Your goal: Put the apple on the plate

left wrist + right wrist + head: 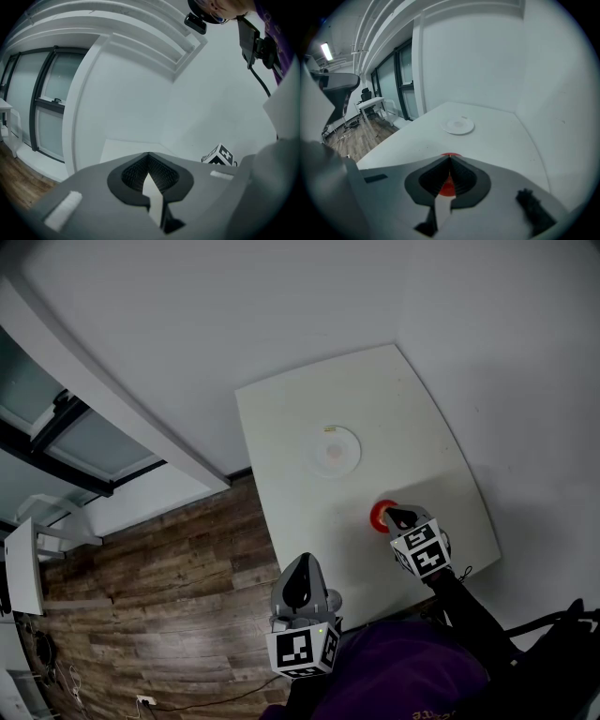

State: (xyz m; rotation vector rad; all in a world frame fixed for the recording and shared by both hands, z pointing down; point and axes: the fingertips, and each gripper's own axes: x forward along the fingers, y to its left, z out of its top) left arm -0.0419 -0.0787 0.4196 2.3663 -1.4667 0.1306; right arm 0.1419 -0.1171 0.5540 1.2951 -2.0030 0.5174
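Right gripper (392, 515) overlaps apple (378, 517); its own view shows closed jaws.

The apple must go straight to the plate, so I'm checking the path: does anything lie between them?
Nothing visible does. The apple sits at the right gripper's tips, and the table between it and the plate shows only bare white surface in the head and right gripper views.

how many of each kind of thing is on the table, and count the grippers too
apple: 1
plate: 1
grippers: 2, the left gripper and the right gripper
total: 4
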